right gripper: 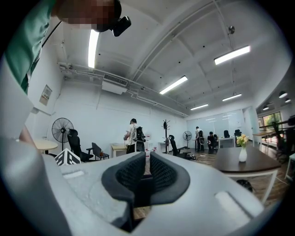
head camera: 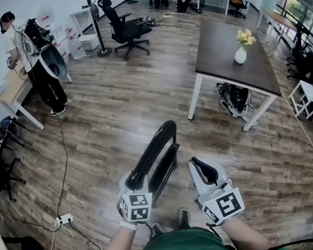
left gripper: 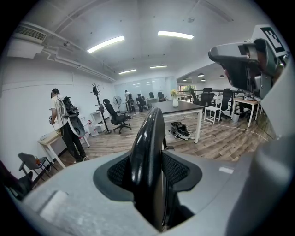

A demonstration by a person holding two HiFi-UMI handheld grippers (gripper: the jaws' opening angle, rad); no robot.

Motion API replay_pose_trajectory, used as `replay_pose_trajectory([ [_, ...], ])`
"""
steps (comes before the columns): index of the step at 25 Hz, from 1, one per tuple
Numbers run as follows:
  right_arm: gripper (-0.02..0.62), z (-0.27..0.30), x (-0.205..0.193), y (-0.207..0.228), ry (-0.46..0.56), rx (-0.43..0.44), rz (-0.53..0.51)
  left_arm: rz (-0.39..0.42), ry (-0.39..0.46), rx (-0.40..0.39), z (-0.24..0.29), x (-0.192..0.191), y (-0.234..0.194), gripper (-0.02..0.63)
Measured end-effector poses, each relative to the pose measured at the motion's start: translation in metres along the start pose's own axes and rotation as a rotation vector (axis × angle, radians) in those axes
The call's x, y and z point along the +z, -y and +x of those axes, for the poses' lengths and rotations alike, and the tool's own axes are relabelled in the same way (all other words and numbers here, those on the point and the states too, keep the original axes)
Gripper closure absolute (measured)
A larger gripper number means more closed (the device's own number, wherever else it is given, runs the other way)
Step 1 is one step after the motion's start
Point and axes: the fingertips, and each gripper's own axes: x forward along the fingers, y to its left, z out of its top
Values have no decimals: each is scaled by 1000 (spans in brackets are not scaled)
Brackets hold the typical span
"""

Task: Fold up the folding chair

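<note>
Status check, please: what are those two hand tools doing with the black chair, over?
Left tool clamped on top rail of folding chair. Right tool shut, empty, beside it. Chair looks folded flat, upright. Dark table ahead, apart.

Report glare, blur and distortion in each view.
Head view: fisheye bends the floorboards and the table edges; evenly lit, sharp. Left gripper view: ceiling lights glint along the glossy folding chair held between the jaws; its nearest part is soft. Right gripper view: dark rounded corners, bright ceiling strips, close jaws slightly blurred.
</note>
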Motion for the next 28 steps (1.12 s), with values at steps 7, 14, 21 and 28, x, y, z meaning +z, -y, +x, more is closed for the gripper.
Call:
replay_pose_trajectory([
  [7,574,-3,-1,-3,-5,3,-3,-4,1,-1,-3,-1,1,411],
  [14,588,-6,-3,-1,-11,8,-7,-7,-4,2,-2,-1,4,413],
  [21,588,-8,-6,6,-10,14,6,0,-9,5,-1,0,9,413],
  [28,588,-8,-11,4,-19,15,9,2,-12,11,-3,-4,5,413],
])
